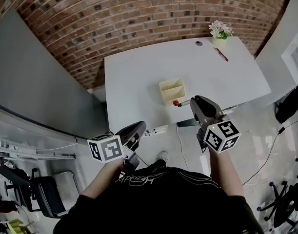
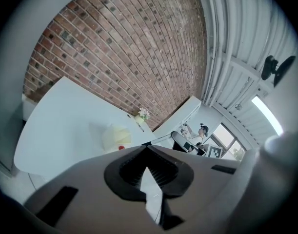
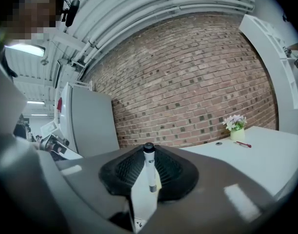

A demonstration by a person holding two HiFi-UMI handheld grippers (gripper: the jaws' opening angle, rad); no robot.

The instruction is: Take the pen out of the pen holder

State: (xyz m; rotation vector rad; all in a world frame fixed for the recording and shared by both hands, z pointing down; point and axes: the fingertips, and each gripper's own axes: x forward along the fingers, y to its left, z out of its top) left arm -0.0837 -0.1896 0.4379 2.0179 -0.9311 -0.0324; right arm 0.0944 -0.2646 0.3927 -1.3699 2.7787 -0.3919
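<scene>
The pale yellow pen holder (image 1: 171,91) stands near the front of the white table (image 1: 139,77). My right gripper (image 1: 192,103) is shut on a white pen (image 1: 184,103), whose red end (image 1: 176,103) points at the holder's front right corner. The pen is clear of the holder. In the right gripper view the pen (image 3: 149,167) stands upright between the pads with a black end on top. My left gripper (image 1: 137,129) hangs off the table's front edge, jaws together with nothing in them. The left gripper view shows the holder (image 2: 114,136) and the red end (image 2: 122,147) beyond it.
A small pot of flowers (image 1: 220,32), a red pen (image 1: 221,54) and a small dark round thing (image 1: 199,43) lie at the table's far right. A brick wall runs behind. Office chairs (image 1: 290,104) stand on the floor to the right.
</scene>
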